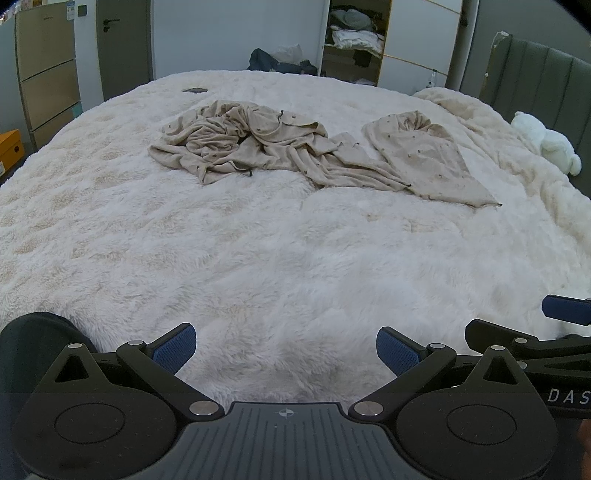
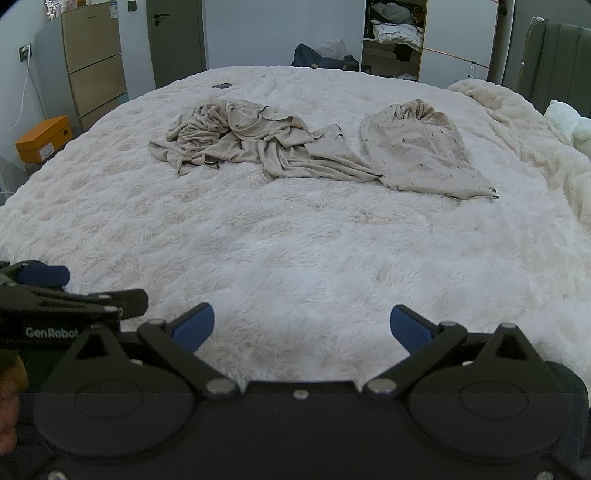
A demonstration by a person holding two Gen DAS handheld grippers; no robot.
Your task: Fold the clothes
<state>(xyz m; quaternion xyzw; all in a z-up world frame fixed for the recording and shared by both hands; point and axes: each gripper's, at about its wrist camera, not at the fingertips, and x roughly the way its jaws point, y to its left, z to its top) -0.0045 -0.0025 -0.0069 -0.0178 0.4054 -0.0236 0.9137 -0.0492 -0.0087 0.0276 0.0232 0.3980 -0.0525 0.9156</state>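
Fingers (image 1: pixel 177 349) on my left gripper (image 1: pixel 286 349) are spread wide, nothing between them, only fluffy blanket below. Same on my right gripper (image 2: pixel 303 326): blue pads (image 2: pixel 194 325) far apart, empty. Both hover low over the near edge of the bed (image 1: pixel 258 277), side by side; each shows at the edge of the other's view.

Clothes sit well ahead of both grippers, toward the far half of the bed, on the white fluffy blanket (image 2: pixel 295 258). Two beige pieces, same thin fabric with small dark specks printed all over.

Left garment (image 1: pixel 240 142): badly crumpled, bunched into deep folds in the middle, edges trailing out flat toward the near left. One long wrinkled section runs off to the right and ends touching or just under the second piece; I can't tell which.

Right garment (image 2: pixel 417 155): mostly flat, roughly tapered shape, narrowing to a point at the near right corner. Its far end is rolled up into an open bunch. Dark trim visible at the near tip.

Other stuff: dark phone (image 1: pixel 194 90) lying flat near the far left of the bed, white plush toy (image 1: pixel 546 142) at the right edge by the green headboard (image 1: pixel 535 70). Open wardrobe (image 2: pixel 395 33) with piled laundry behind the bed. Orange box (image 2: pixel 44 138) on the floor left.
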